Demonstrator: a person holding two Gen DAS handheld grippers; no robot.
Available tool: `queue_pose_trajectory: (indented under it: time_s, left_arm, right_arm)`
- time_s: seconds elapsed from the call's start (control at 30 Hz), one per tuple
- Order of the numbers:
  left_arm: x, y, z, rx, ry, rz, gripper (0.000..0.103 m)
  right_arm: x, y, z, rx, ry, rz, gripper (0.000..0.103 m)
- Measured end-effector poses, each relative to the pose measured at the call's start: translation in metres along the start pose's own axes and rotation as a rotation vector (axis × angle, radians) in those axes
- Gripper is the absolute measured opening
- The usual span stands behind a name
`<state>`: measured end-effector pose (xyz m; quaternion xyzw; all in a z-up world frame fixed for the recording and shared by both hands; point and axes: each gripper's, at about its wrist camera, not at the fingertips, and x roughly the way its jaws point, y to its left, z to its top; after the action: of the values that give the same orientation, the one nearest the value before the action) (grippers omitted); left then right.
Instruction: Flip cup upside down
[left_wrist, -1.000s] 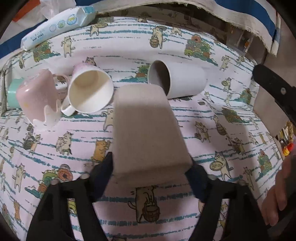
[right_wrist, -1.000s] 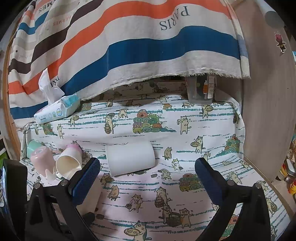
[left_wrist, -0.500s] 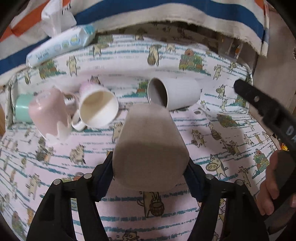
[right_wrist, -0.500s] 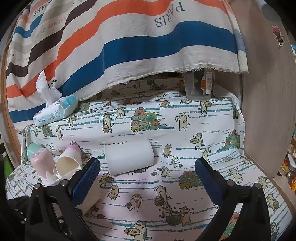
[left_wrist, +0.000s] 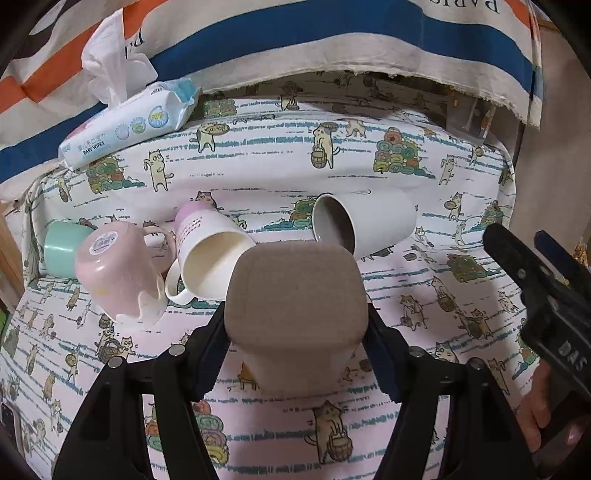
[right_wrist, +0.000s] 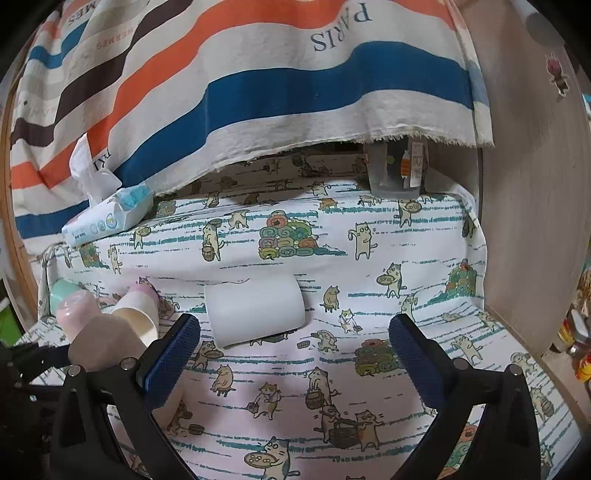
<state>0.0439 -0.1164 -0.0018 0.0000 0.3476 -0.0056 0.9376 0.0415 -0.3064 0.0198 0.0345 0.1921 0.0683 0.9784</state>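
Observation:
My left gripper is shut on a beige square-sided cup, held bottom-up so its flat base faces the camera, above the cat-print cloth. The same cup shows at the left edge of the right wrist view. My right gripper is open and empty, low over the cloth, pointing at a white cup lying on its side. That white cup also lies beyond the held cup in the left wrist view.
A cream mug lies on its side, next to an upside-down pink cup and a mint cup. A baby wipes pack sits at the back left. A striped towel hangs behind; a wooden panel stands right.
The left gripper has tilted the beige cup further over, so its base now faces the camera, and has drawn back a little. The right gripper has barely moved.

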Motion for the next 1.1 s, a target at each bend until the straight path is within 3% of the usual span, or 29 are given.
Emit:
queue_pose_trajectory:
  time_s: [0.33,0.6,0.93,1.03,1.1]
  left_arm:
    - [0.001,-0.001,0.001,0.026,-0.048,-0.006,0.066]
    - [0.001,0.009,0.002,0.004,-0.141,-0.029,0.066]
    - [0.010,0.009,-0.001,0.021,-0.137,-0.042,0.067]
    - [0.007,0.009,-0.001,0.027,-0.150,-0.029,0.085]
    - [0.003,0.009,-0.001,0.035,-0.171,-0.023,0.086]
  right_arm:
    - [0.000,0.007,-0.001,-0.034,-0.003,-0.005,0.103]
    - [0.001,0.006,-0.001,-0.033,0.001,-0.003,0.103]
    - [0.001,0.008,-0.002,-0.032,0.004,-0.003,0.103]
    - [0.001,0.007,-0.002,-0.033,0.004,-0.002,0.103]
    - [0.001,0.008,-0.002,-0.034,0.003,-0.003,0.103]
